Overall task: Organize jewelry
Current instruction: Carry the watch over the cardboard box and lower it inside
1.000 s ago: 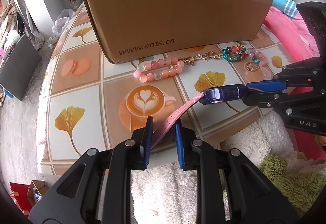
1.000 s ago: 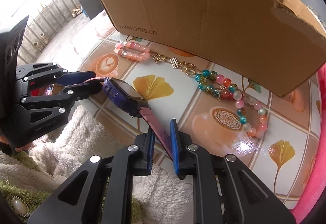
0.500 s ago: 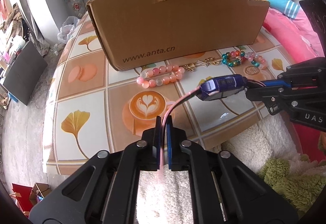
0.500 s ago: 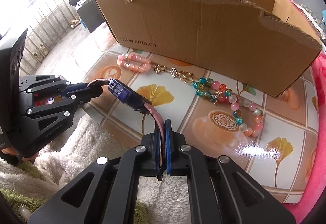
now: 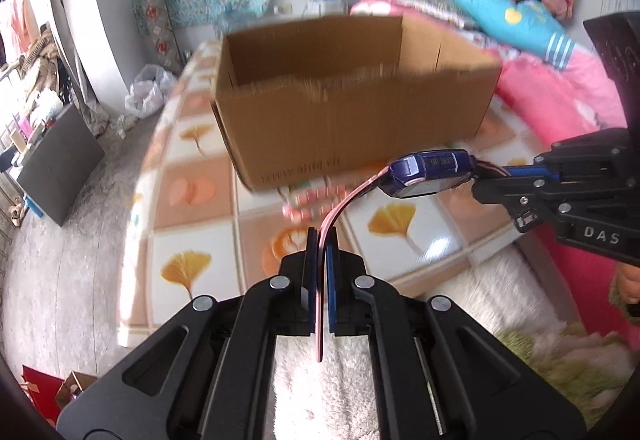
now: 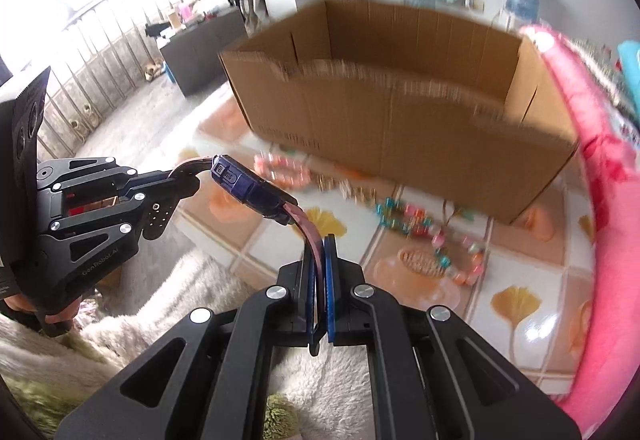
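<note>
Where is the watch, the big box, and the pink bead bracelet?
watch (image 5: 432, 172): left wrist view, on the blue case's side.
cardboard box (image 6: 400, 128): right wrist view, on the front wall.
pink bead bracelet (image 6: 282, 170): right wrist view, on the blurred beads lying before the box.

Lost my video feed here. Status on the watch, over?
Left gripper and right gripper each shut on a strap end. Watch held above the table. Cardboard box ahead, nothing between.
</note>
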The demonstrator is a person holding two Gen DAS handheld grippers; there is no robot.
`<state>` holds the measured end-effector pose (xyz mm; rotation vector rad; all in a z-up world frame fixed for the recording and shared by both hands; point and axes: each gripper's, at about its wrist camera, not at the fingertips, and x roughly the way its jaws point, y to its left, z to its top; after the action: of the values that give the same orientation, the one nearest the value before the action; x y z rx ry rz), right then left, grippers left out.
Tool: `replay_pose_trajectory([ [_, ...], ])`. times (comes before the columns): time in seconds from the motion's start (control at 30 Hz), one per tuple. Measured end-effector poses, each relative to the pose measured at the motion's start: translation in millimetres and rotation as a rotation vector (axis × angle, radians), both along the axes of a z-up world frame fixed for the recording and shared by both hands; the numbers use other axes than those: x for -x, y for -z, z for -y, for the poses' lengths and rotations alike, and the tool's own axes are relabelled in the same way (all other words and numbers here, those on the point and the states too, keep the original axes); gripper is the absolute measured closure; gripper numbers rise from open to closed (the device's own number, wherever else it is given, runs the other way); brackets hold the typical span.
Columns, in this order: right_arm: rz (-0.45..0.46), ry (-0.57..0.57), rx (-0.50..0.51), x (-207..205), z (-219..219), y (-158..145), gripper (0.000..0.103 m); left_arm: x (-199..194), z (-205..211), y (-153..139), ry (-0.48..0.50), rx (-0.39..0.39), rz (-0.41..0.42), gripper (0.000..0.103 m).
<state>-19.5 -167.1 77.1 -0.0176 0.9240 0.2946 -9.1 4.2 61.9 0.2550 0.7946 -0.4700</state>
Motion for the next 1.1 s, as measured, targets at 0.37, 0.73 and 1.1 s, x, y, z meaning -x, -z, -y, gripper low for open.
replay_pose_trajectory([
  [0.37,0.153,-0.019,0.024,-50.2,17.0,-77.4,0.099,-52.1,19.2,-75.1,0.060,0.046,0.153,0.100],
  [0.73,-0.199,-0.028,-0.078,-201.4,55.6,-38.1,0.099,-186.1,50.6,-52.7,0.077,0.035,-0.081,0.100],
  [1.1,-0.453,0.081,-0.134,-308.6,91.4,31.6,0.088,-284.9,80.1,4.0,0.031,-0.102,-0.283,0.077],
])
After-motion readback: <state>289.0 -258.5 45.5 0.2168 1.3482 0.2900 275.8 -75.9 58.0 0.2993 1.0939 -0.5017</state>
